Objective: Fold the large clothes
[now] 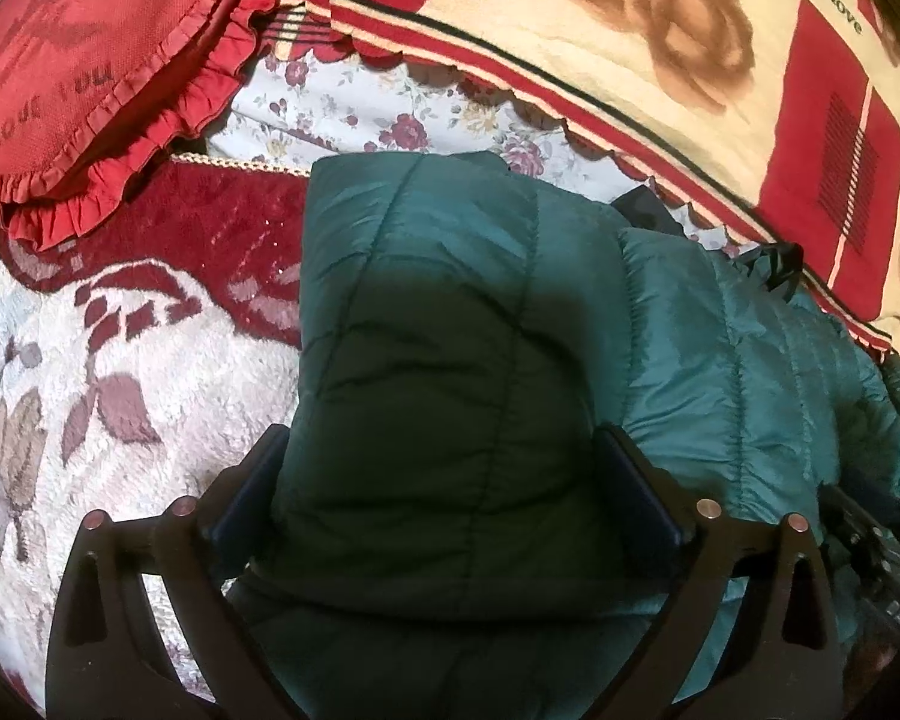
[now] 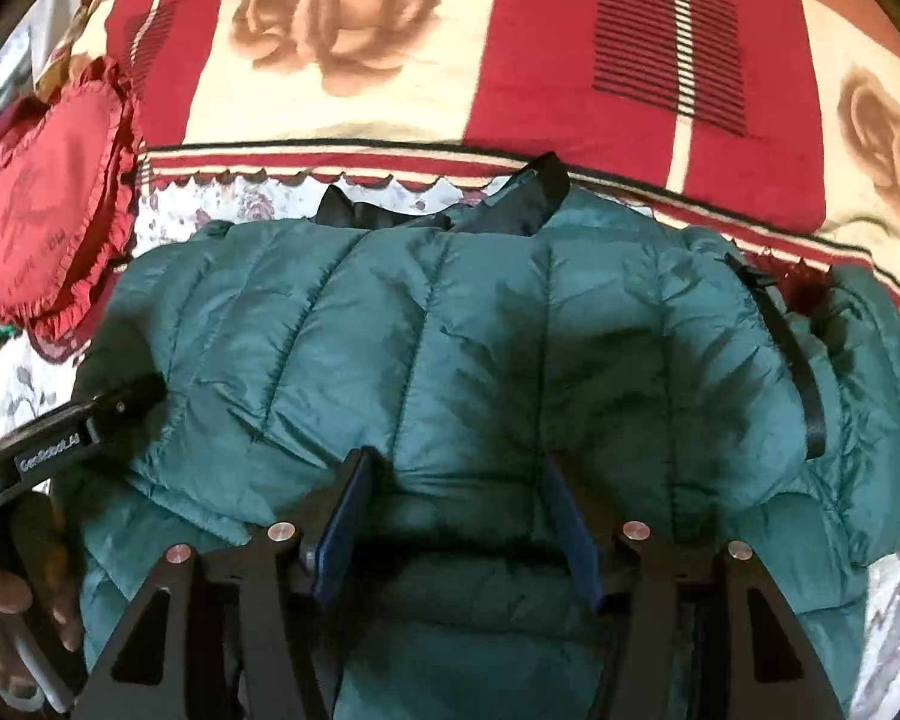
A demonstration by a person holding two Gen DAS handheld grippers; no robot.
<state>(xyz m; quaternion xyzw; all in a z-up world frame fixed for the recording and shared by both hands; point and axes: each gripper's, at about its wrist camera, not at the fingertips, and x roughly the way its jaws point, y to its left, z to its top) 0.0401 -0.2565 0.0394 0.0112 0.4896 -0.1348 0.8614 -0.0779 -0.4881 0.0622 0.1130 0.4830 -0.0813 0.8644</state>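
The teal quilted jacket (image 2: 450, 348) lies on a patterned blanket (image 1: 78, 372), below a rose-print bedcover (image 2: 510, 48). The left gripper (image 1: 444, 480) stands wide apart, straddling a folded-over panel without visibly pinching it. The right gripper (image 2: 456, 516) is half-apart over the puffy middle — whether its pads press the fabric cannot be told. The shell looks light, soft and slippery — best taken at a seam or hem edge.
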